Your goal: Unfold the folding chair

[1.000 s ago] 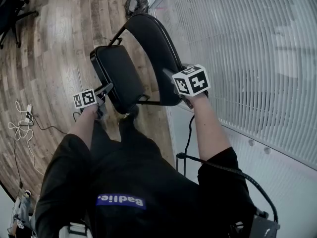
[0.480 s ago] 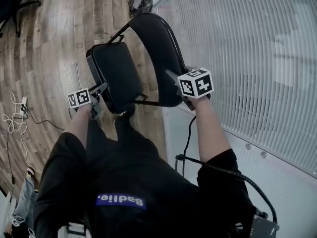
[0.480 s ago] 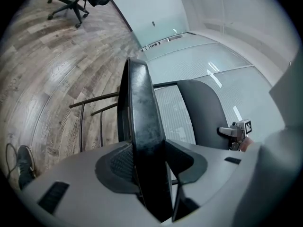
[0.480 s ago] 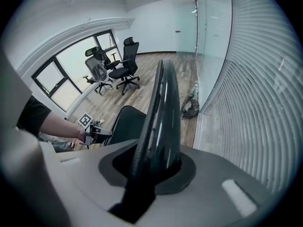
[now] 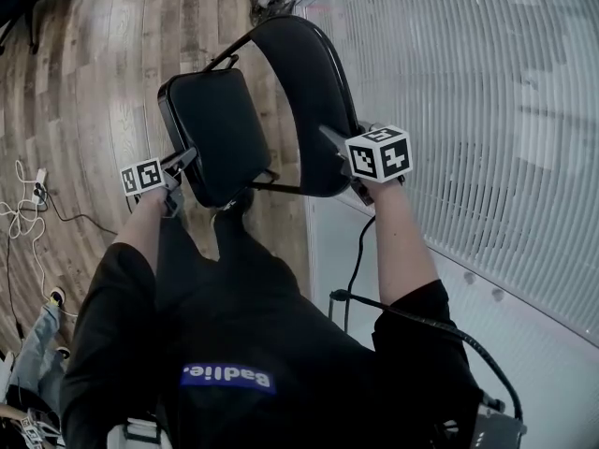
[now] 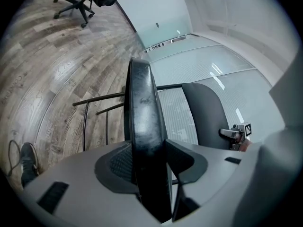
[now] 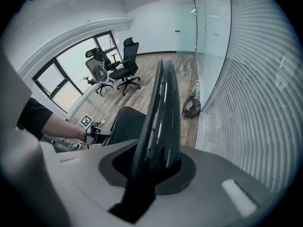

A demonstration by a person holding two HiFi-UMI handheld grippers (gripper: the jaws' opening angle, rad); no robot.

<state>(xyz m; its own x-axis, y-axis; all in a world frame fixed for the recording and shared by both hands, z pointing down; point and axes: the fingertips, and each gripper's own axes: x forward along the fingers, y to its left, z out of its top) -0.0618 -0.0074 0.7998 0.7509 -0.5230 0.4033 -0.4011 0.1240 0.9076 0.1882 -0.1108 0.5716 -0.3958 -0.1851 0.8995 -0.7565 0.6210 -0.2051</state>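
Two holds: seat [image 5: 213, 129] gripped between left gripper [image 6: 147, 148] jaws, just widened; backrest [image 5: 304, 92] clenched in right gripper [image 7: 154, 162], to be steadied as seat is lowered.

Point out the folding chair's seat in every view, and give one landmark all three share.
Head view: seat, upper left of centre, its broad face showing.
Left gripper view: seat in the centre, edge-on, rising from the bottom.
Right gripper view: seat lower left of centre, partly behind the backrest.
Shared landmark: the curved backrest.
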